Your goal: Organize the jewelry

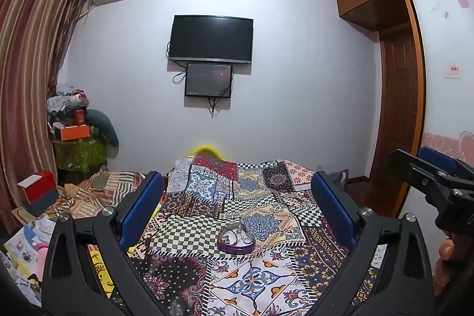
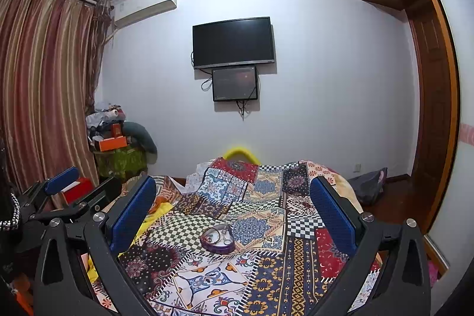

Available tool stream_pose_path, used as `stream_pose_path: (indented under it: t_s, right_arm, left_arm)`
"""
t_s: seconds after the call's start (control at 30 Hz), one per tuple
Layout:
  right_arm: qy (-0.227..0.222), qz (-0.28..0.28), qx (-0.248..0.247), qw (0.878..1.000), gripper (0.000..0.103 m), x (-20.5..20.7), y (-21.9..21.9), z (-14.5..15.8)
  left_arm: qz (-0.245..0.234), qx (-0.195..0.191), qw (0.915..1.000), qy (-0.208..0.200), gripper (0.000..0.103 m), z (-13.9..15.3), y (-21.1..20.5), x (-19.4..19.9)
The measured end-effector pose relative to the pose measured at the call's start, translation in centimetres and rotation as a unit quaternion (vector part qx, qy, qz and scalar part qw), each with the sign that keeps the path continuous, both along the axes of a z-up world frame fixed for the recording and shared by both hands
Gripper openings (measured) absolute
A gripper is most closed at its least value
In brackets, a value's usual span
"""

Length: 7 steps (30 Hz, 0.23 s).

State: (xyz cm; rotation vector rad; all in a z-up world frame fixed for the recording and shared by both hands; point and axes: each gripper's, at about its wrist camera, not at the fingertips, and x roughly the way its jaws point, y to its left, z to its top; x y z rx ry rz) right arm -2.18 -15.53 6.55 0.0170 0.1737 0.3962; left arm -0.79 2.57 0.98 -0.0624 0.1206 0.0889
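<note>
A purple heart-shaped tin [image 1: 236,241] lies on the patchwork bedspread [image 1: 246,283], with bracelets and rings [image 1: 238,233] inside it. It also shows in the right wrist view [image 2: 217,240], with the jewelry [image 2: 219,236] in it. My left gripper [image 1: 237,206] is open and empty, held above the bed, back from the tin. My right gripper [image 2: 234,209] is open and empty too, at about the same height. The right gripper shows at the right edge of the left wrist view [image 1: 438,179]; the left gripper shows at the left edge of the right wrist view [image 2: 68,191].
A TV [image 1: 211,39] and a smaller screen [image 1: 208,80] hang on the far wall. Boxes, papers and clothes [image 1: 38,197] are piled left of the bed by the curtain [image 1: 26,64]. A wooden wardrobe and door [image 1: 397,114] stand at the right.
</note>
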Motion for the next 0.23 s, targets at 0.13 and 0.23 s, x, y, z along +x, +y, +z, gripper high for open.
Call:
stream_pose_path:
  t_s: [0.13,0.23]
  right_arm:
    - [0.005,0.0,0.001,1.0,0.103,0.3,-0.02,-0.23]
    - [0.009,-0.001,0.001,1.0,0.103,0.7,0.1,-0.4]
  left_arm:
    - [-0.002,0.001,1.0,0.004,0.1,-0.2,0.1,0.45]
    - [-0.001,0.001,1.0,0.007,0.1,-0.41,0.21,0.82]
